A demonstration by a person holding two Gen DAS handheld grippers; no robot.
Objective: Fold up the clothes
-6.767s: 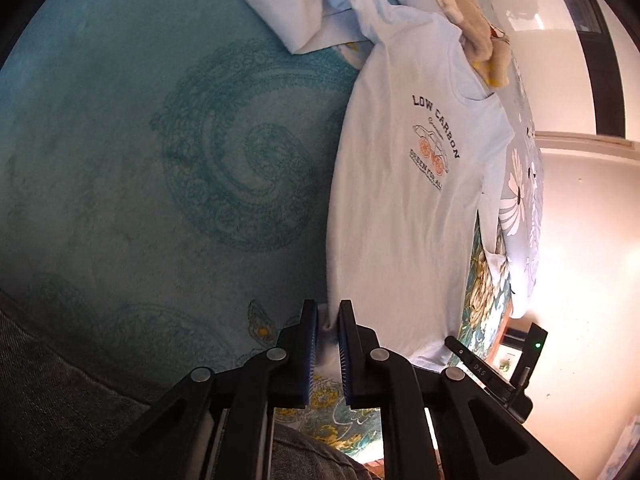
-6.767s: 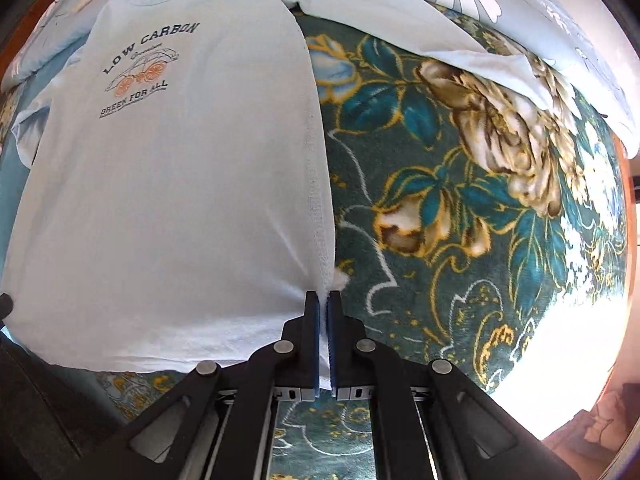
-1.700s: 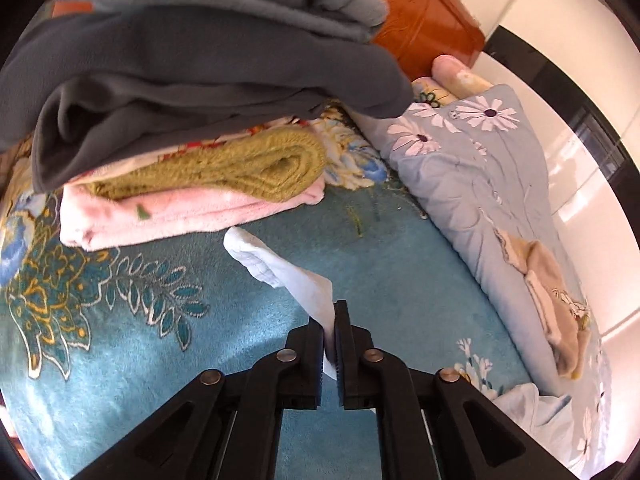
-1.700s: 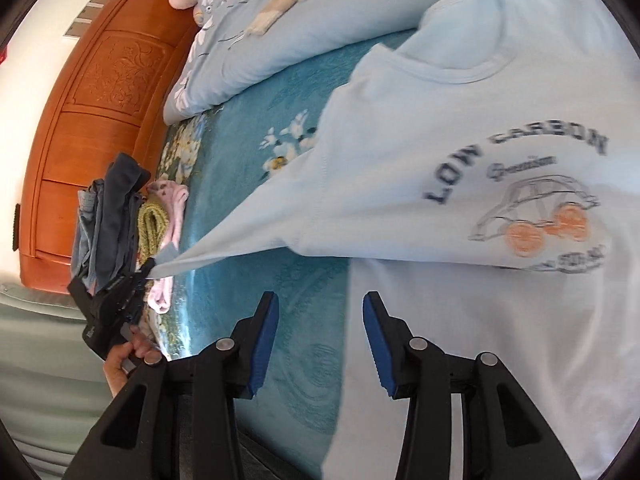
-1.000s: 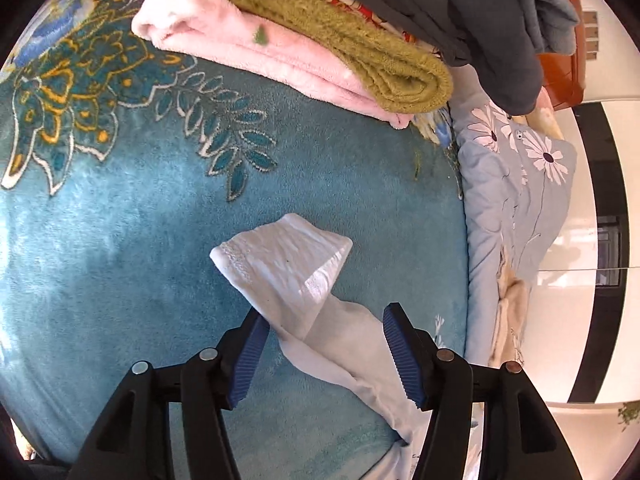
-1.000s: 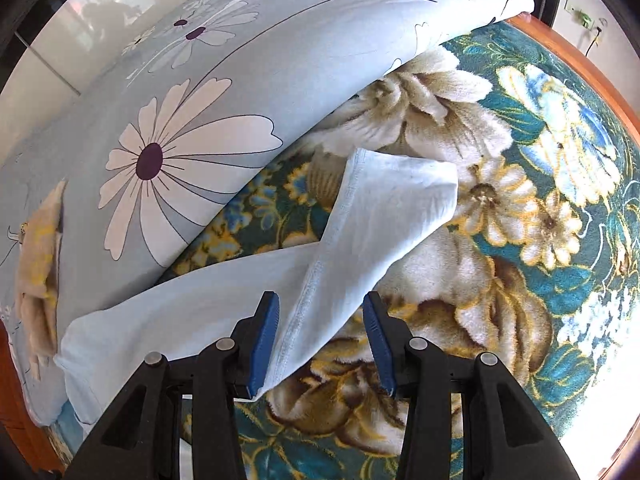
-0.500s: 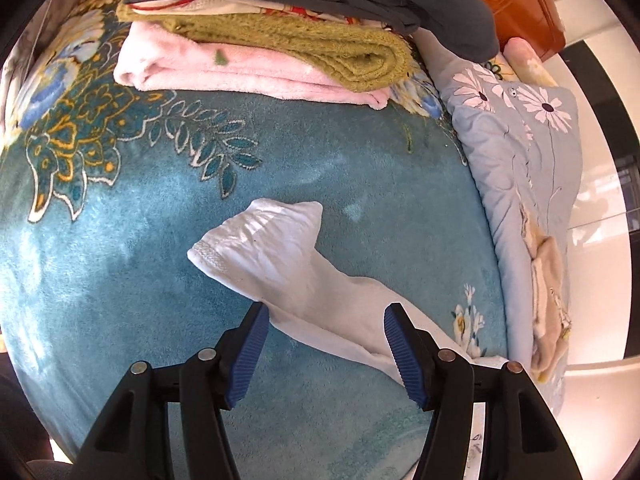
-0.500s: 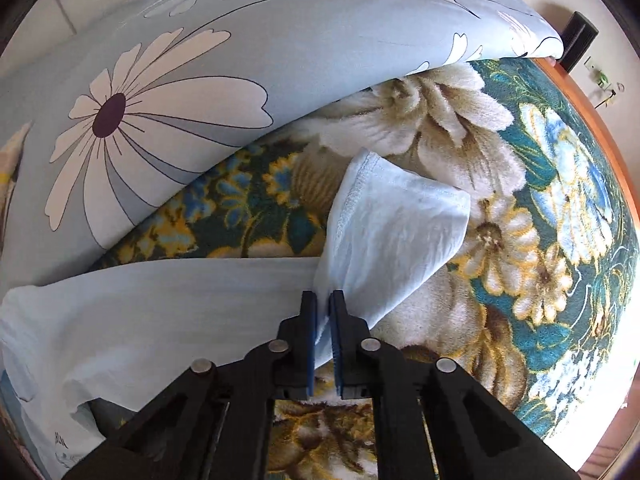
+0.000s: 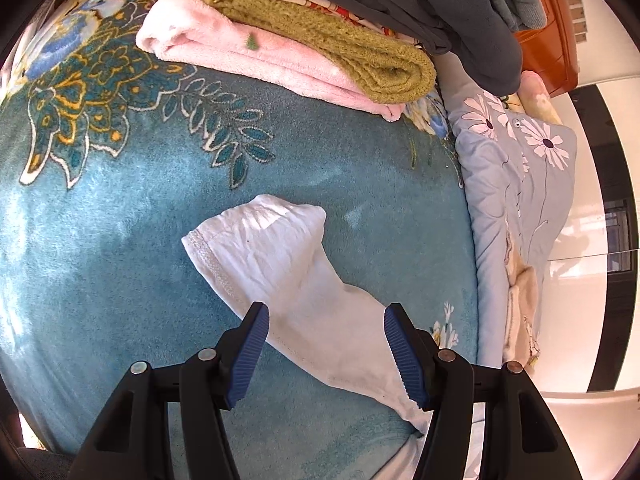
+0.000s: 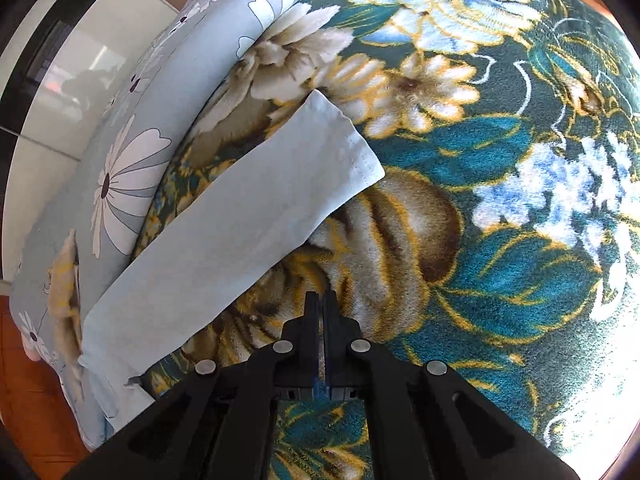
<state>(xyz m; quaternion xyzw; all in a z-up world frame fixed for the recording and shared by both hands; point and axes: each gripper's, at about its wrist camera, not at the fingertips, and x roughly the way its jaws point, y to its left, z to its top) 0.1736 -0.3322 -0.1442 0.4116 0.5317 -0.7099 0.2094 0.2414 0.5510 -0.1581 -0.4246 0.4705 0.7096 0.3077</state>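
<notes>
My left gripper (image 9: 326,350) stands open above one sleeve (image 9: 280,264) on the blanket (image 9: 100,240). My right gripper (image 10: 321,300) is closed, empty; the other sleeve (image 10: 256,216) lies just left.

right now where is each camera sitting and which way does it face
Left wrist: sits on the left tool, looking steeply down at a pale sleeve on the teal blanket, folded stack beyond; its open blue-padded fingers show.
Right wrist: sits on the right tool, looking steeply down at the other sleeve on the blanket's floral part; its shut black fingers show, empty.
Shared: the blanket and the daisy quilt.
</notes>
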